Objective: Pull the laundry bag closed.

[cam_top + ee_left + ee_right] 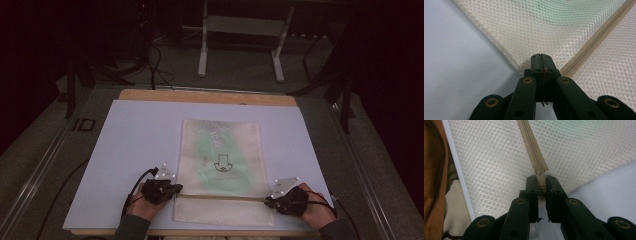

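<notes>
1. My left jaws are pressed together on the edge of the mesh bag [564, 27], right where the zipper [596, 40] ends. The bite takes only a sliver of netting, so a hard pull could tear the mesh or let it slide out.
2. My right jaws are closed on the zipper's other end [541, 173], pinching what looks like the pull tab; I cannot tell how deep that hold goes. If the tab slips free, the slider stays put and the bag jerks toward my left gripper [172, 189].
3. In the high view the bag lies flat in the middle of the surface [130, 130], its zipper running from 9 o'clock to 3 o'clock between my left gripper and my right gripper [270, 201]. If my two hands pull unevenly, the bag may skid or bunch up.
4. Something green [210, 160] sits inside, toward 12 o'clock from the zipper. Loose fabric there could catch in the teeth and jam the slider.
</notes>
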